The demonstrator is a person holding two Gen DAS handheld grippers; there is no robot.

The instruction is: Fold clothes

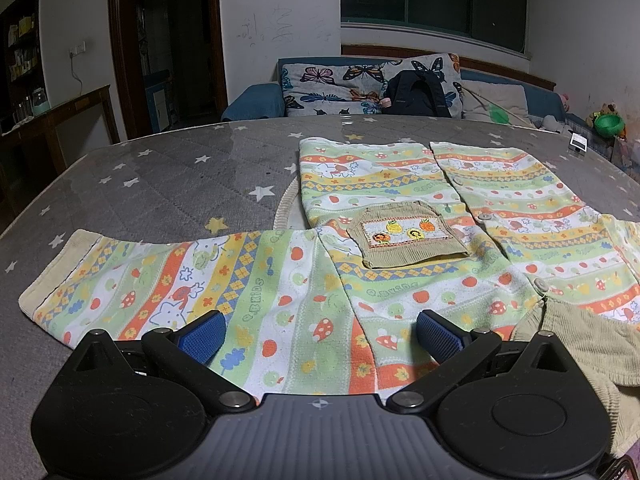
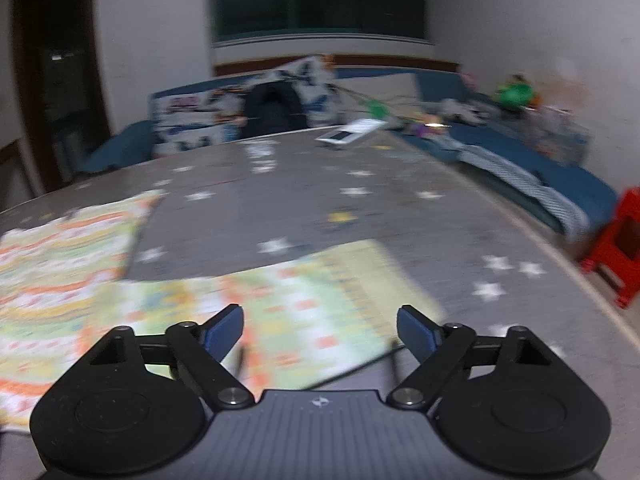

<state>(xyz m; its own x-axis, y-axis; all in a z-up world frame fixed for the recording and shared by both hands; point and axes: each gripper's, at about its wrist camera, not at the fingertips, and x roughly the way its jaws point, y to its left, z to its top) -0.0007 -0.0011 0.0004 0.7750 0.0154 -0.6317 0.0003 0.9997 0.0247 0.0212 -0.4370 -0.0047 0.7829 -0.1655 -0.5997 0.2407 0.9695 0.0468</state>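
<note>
A child's patterned jacket (image 1: pixel 400 248) with green, orange and yellow stripes lies spread flat on the grey star-print table (image 1: pixel 160 184). Its left sleeve (image 1: pixel 160 284) stretches out to the left; a khaki corduroy pocket (image 1: pixel 404 240) sits on the front and a khaki collar (image 1: pixel 580 344) lies at lower right. My left gripper (image 1: pixel 320 336) is open just above the sleeve near the shoulder. In the blurred right wrist view my right gripper (image 2: pixel 320 330) is open above the right sleeve (image 2: pixel 300 304), with the jacket body (image 2: pixel 60 248) to the left.
A sofa (image 1: pixel 360 88) with butterfly cushions and a black backpack (image 1: pixel 416 94) stands behind the table. A white card (image 2: pixel 352 132) lies at the table's far edge. A red stool (image 2: pixel 616 248) stands to the right of the table. Toys lie on the blue bench (image 2: pixel 520 148).
</note>
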